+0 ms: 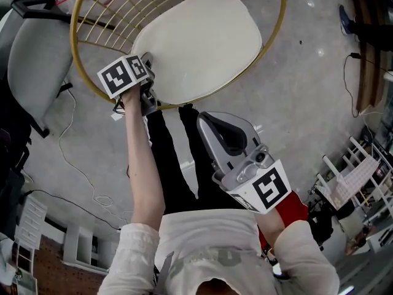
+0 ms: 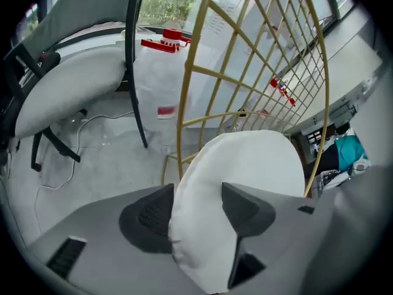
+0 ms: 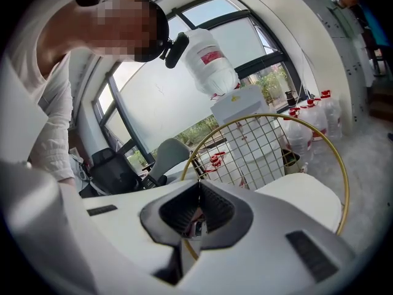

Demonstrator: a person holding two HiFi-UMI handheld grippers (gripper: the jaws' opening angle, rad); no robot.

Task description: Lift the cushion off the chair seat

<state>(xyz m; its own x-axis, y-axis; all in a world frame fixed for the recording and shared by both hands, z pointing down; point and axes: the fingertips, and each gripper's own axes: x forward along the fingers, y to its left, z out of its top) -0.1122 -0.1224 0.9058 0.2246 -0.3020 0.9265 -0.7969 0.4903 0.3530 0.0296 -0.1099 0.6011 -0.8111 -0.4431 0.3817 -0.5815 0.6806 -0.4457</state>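
Over grey floor [image 1: 295, 103], left gripper [image 2: 198, 211] is clamping the cushion [image 1: 202, 42] edge, right gripper [image 3: 198, 204] closed empty; we are risking a one-sided slip.

Matt white cloth cushion [image 1: 196, 45], glossy gold metal wire chair [image 2: 189, 72]

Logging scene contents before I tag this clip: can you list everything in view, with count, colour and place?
cushion: 1, off-white, on the wire chair's seat
wire chair: 1, gold, ahead of the person
office chair: 1, grey, left of the wire chair
water jug: 1, clear, upended, beyond the wire chair
shelf rack: 1, white, on the floor at right
left tool: 1, grey, shut on the cushion's near edge
right tool: 1, grey, shut, empty, above the person's legs
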